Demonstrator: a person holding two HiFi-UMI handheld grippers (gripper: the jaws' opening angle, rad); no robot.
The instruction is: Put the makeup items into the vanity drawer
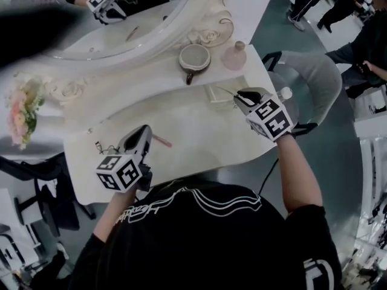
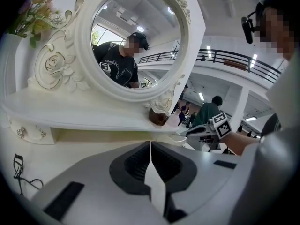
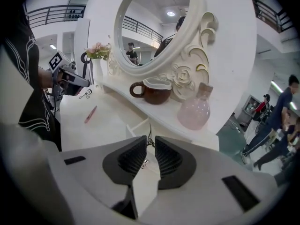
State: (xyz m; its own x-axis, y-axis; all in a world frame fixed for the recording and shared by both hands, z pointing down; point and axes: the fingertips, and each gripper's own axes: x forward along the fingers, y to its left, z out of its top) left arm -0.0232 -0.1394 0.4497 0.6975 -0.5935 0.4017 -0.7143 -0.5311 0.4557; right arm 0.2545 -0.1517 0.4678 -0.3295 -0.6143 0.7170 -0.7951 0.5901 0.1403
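Note:
My right gripper (image 1: 237,95) (image 3: 149,141) is shut on a thin metal makeup tool (image 3: 147,137), whose wire end (image 1: 224,90) sticks out over the small open drawer (image 1: 213,95) (image 3: 132,124) under the vanity shelf. My left gripper (image 1: 147,130) (image 2: 150,145) hovers above the tabletop at the front left, shut with nothing between its jaws. A pink lip pencil (image 1: 162,141) (image 3: 90,114) lies just to the right of the left gripper's tip. A black eyelash curler (image 1: 98,147) (image 2: 18,171) lies on the table to its left.
A brown-and-white cup (image 1: 193,59) (image 3: 151,90) and a pink bottle (image 1: 234,56) (image 3: 196,109) stand on the shelf below the oval mirror (image 2: 136,36). Flowers (image 1: 22,110) are at the far left. A grey chair (image 1: 314,77) stands right of the vanity; people walk beyond.

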